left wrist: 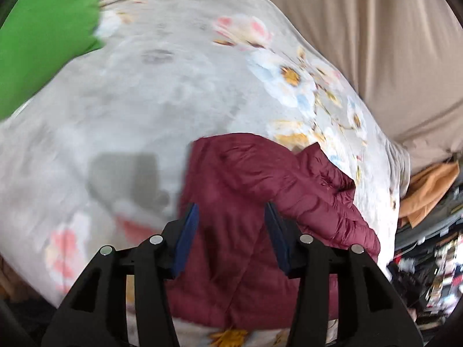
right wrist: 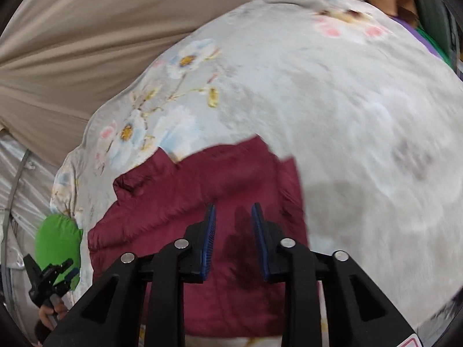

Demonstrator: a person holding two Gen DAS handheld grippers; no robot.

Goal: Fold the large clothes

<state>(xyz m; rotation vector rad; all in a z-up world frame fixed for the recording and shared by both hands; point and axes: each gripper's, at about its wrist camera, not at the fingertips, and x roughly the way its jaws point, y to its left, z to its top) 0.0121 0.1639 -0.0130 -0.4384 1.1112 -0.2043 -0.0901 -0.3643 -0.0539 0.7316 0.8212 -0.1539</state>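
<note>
Maroon quilted puffer jacket [left wrist: 246, 202], w/ puffy stitched channels, is lying lower centre in both views on a soft grey floral blanket [left wrist: 144, 86], blurred. Left gripper [left wrist: 231, 211] is hovering over it, jaws partway open, blue ribbed pads gripping nothing; the jacket is showing in the gap, below the tips. Right gripper [right wrist: 233, 211] is hanging likewise, jaws narrow but apart, empty. Green fabric [left wrist: 49, 29] is sitting upper left, beige pleated cloth [left wrist: 376, 43] upper right. No legible writing.
</note>
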